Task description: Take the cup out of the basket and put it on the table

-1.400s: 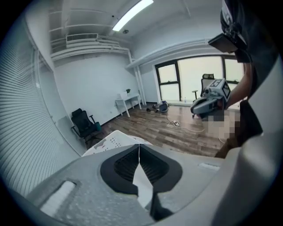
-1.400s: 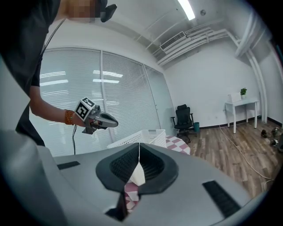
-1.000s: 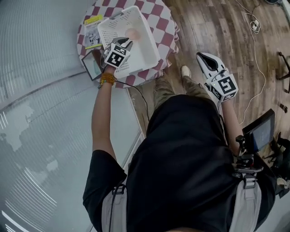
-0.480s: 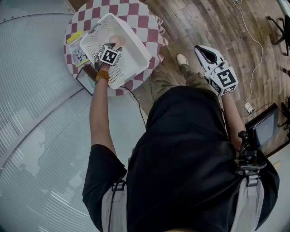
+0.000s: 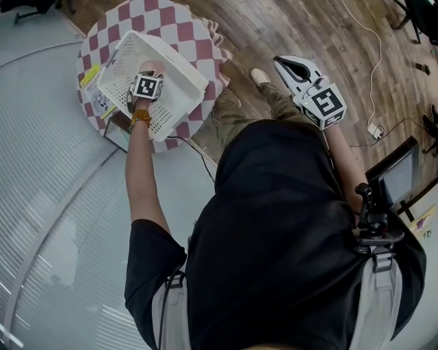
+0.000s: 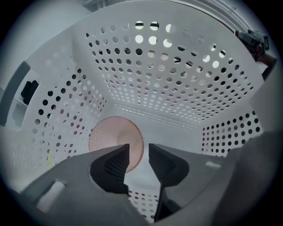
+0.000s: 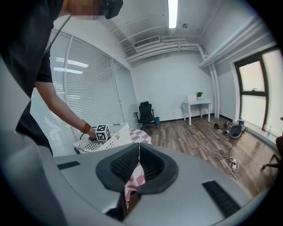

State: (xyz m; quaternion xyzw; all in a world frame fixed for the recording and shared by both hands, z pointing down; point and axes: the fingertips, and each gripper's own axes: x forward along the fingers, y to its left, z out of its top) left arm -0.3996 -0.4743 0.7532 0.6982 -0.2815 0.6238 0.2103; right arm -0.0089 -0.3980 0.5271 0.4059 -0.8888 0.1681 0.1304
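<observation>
Table (image 5: 179, 20), round under red-and-white checked cloth, bore the white perforated plastic basket (image 5: 181, 83). My right gripper (image 7: 139, 148) was clenched empty; my left gripper (image 6: 138, 152) hung released inside, just short of the pink cup (image 6: 111, 136) on the basket floor.

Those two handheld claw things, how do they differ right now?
The left gripper has its jaws apart; the right gripper has them shut. The left gripper reaches into the white basket, toward the pink cup; the right gripper is held aside over the wooden floor. Neither holds anything.
</observation>
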